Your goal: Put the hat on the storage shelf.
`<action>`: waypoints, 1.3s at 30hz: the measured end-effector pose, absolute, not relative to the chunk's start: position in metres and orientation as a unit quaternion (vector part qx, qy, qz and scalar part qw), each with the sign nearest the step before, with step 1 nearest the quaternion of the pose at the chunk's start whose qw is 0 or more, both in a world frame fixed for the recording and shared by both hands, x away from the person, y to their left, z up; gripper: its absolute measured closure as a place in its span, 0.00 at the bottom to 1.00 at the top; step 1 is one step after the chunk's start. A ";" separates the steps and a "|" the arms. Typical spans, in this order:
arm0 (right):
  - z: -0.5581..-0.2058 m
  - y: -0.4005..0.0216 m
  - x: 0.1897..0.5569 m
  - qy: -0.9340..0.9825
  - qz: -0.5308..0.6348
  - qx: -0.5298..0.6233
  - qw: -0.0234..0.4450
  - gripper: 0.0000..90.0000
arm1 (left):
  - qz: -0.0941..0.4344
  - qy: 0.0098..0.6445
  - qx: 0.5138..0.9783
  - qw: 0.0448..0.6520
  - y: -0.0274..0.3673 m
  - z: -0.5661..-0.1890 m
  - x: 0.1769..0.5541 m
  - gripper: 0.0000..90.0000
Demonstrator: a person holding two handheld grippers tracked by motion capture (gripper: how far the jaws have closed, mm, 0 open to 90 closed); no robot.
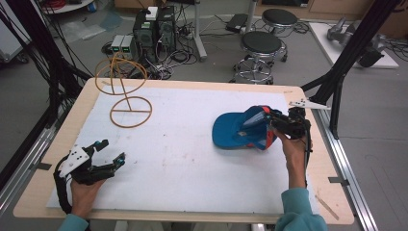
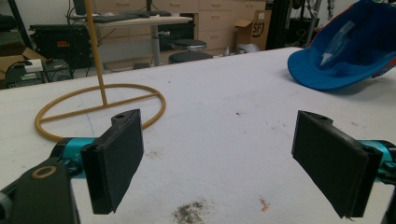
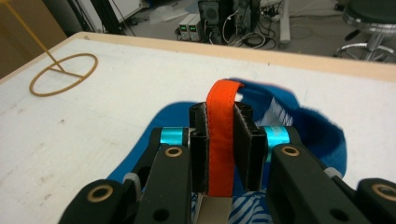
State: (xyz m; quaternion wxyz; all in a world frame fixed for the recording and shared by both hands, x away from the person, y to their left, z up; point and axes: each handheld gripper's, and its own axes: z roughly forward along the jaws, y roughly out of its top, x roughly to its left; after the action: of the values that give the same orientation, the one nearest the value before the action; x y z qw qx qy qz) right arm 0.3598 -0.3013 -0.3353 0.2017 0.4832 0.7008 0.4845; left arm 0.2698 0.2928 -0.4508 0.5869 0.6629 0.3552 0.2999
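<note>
Cap [image 1: 235, 131], blue, at the right side of the white mat [image 1: 183, 144], crown tipped up off the surface with the brim resting low toward the middle. Pinched by its orange strap [image 3: 219, 140] between the pads of the right gripper [image 1: 269, 126], pressed tight on both faces of the band (striped lining visible just below, in the right gripper view). Held from the cap's right by a hand [image 1: 293, 149] in a teal sleeve.

Left gripper [image 1: 111, 153] near the front-left corner, jaws spread wide, nothing between them but bare mat, a dark smudge and a small orange scrap [image 2: 264, 203]. Well apart from the cap.

Wire stand [image 1: 126, 91], tan, at the far left: a flat ring base with an upright stem and loops on top. Open mat between stand and cap. Beyond the table [image 1: 57, 144], stools [image 1: 260, 48], computer boxes and cables on the floor.
</note>
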 end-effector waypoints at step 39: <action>-0.246 -0.256 0.338 0.708 0.538 0.401 0.220 0.87 | 0.298 0.356 0.662 0.588 0.294 -0.451 0.270 0.19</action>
State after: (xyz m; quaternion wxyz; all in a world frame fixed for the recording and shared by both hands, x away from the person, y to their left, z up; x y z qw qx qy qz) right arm 0.3381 -0.2556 -0.2456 0.2202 0.4008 0.7082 0.5379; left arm 0.2700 0.2936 -0.4507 0.5883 0.6622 0.3561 0.2976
